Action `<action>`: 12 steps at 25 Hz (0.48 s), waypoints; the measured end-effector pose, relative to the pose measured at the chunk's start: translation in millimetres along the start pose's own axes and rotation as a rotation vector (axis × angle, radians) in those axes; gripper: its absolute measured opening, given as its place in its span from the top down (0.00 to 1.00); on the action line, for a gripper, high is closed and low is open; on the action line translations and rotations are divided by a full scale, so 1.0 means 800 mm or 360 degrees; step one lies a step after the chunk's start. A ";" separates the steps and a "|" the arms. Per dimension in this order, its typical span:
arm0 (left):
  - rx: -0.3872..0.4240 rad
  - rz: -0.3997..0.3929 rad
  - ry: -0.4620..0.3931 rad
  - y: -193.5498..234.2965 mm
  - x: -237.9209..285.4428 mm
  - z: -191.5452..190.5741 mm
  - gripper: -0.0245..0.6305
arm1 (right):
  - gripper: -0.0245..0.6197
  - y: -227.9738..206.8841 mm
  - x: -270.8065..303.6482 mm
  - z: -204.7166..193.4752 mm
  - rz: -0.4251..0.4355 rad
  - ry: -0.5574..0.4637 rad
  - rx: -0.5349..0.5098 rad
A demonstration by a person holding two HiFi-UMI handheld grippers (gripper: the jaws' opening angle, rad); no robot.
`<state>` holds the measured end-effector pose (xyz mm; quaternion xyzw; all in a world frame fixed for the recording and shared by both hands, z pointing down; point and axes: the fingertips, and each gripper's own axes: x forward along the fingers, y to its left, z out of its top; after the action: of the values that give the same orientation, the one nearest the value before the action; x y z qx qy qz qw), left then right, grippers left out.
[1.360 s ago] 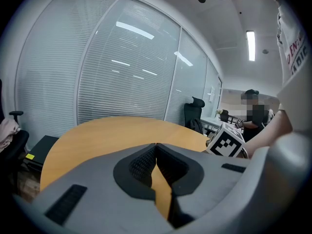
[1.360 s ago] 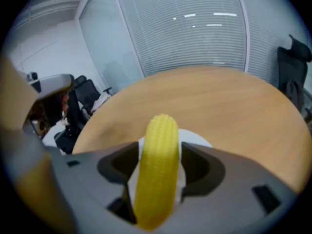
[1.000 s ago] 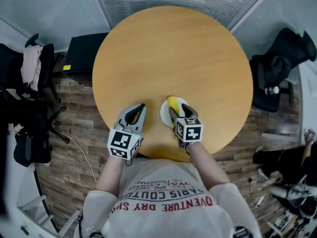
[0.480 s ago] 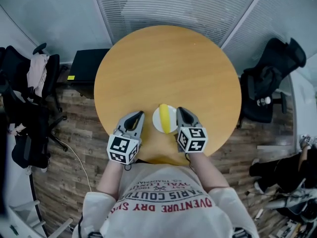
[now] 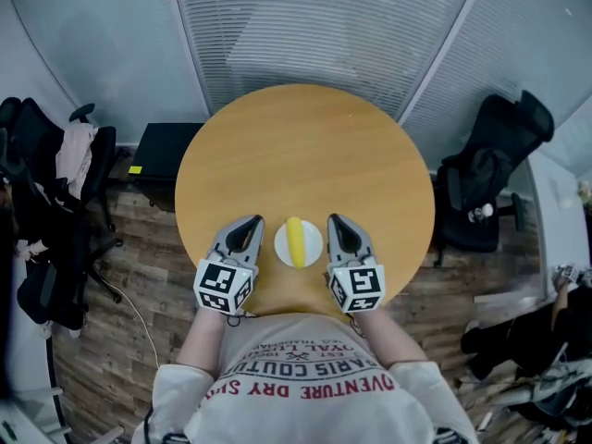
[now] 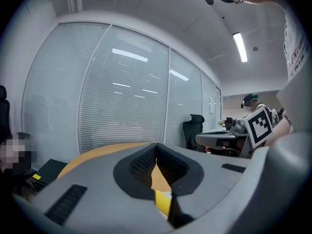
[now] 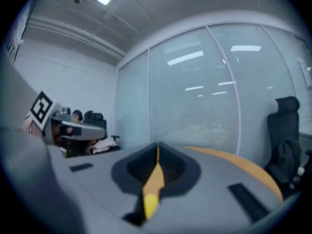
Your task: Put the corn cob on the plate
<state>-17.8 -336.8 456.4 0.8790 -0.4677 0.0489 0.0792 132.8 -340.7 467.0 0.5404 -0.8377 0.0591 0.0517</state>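
Yellow and stubby, the corn cob [image 5: 295,240] is lying on the small white plate [image 5: 313,247] near the front edge of the round wooden table [image 5: 305,146]. The left gripper [image 5: 248,225] and right gripper [image 5: 337,226] are flanking the plate, each with its jaws pressed together and holding nothing. Black office chairs [image 5: 483,181] are standing beside the table.

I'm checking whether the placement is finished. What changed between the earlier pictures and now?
The right gripper, which was over the plate with the corn cob between its fingers, left the cob there, drew back to the plate's right and closed empty. Unchanged: the corn cob lies on the plate on the table; the left gripper stays shut at the plate's left.
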 end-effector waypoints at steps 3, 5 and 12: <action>0.0020 -0.0024 -0.0028 -0.011 0.004 0.011 0.91 | 0.91 0.005 -0.005 0.013 0.0036 -0.0054 -0.0046; 0.0028 -0.0028 -0.0047 -0.015 0.007 0.018 0.91 | 0.91 0.003 -0.006 0.017 0.0042 -0.0070 -0.0051; 0.0040 -0.0017 -0.0085 -0.014 0.009 0.033 0.91 | 0.91 -0.007 -0.007 0.016 0.0024 -0.0064 -0.0022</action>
<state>-4.0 -341.3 430.7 0.8834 -0.4642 0.0308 0.0558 140.0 -340.2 453.7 0.5348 -0.8430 0.0429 0.0382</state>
